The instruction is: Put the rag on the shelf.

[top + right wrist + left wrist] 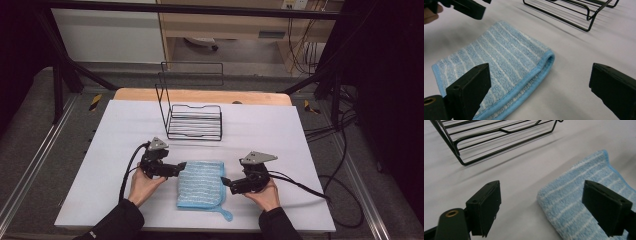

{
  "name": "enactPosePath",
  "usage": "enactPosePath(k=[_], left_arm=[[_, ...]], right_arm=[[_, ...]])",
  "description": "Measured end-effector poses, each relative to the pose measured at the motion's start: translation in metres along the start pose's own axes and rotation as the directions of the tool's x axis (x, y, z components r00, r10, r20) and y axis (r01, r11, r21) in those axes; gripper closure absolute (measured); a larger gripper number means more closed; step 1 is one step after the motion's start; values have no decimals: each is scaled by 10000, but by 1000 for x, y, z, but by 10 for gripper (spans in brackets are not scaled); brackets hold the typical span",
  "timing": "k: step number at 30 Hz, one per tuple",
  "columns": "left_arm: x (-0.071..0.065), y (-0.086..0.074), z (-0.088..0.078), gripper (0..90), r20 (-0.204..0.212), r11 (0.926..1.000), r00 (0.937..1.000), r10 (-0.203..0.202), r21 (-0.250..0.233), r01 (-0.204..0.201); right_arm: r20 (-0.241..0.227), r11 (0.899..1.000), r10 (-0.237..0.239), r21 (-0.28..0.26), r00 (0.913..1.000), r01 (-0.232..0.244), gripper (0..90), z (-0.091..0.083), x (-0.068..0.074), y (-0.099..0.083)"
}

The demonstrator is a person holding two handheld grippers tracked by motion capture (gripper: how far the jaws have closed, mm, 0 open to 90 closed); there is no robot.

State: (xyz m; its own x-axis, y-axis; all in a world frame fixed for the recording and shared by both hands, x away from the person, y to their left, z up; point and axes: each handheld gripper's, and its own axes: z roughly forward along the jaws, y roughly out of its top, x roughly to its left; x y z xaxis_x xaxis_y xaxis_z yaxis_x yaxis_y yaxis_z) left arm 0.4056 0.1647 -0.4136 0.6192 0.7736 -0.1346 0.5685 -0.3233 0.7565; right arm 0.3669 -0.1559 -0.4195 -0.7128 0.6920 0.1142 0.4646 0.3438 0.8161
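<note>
**Blue cloth, folded, between two spread grippers**

Blue terry, striped in thin white lines, edged with a plain blue hem: the cloth [201,184], folded flat into a rough rectangle. Lay on the white table [100,150], toward the near edge, middle of its width. Layers stacked at the fold, shown rounded and doubled in the right gripper view [506,67]. Small blue loop or tag trailing from the near right corner in the high view. Pile soft and nubby, stripes running across it [579,202].

Left gripper [176,169] held in the left hand [142,186], just beside the cloth's left edge; jaws spread wide, one over bare table, the other above the cloth, pinching nothing. Right gripper [225,182] held in the right hand [264,194], at the cloth's right edge; jaws likewise spread wide, nothing between them. Contact with the cloth impossible to tell for either.

Black wire rack [194,120] farther back on the table, well apart from the cloth, tall wire frame at its left side.
</note>
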Motion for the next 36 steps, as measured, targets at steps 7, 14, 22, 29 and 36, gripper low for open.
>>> enactPosePath(k=[7,14,22,29,36], left_arm=[[4,-7,16,396,52,9980,9990,-443,459,440],[-3,-16,27,626,98,9936,9984,-559,987,547],[-9,-19,30,753,130,9937,9987,-490,1014,475],[-11,-19,31,799,51,9938,9992,-390,1042,382],[-12,-20,31,801,1,9944,9997,-231,1033,230]], right_arm=[[64,9998,194,44,9998,-195,31,3,-3,-4],[23,9987,205,472,9998,-206,28,5,-2,-6],[242,9960,223,857,9995,-243,18,10,-4,-7],[255,9969,471,618,9986,-486,86,19,-12,-1],[-74,9960,819,365,9966,-816,282,43,-21,11]])
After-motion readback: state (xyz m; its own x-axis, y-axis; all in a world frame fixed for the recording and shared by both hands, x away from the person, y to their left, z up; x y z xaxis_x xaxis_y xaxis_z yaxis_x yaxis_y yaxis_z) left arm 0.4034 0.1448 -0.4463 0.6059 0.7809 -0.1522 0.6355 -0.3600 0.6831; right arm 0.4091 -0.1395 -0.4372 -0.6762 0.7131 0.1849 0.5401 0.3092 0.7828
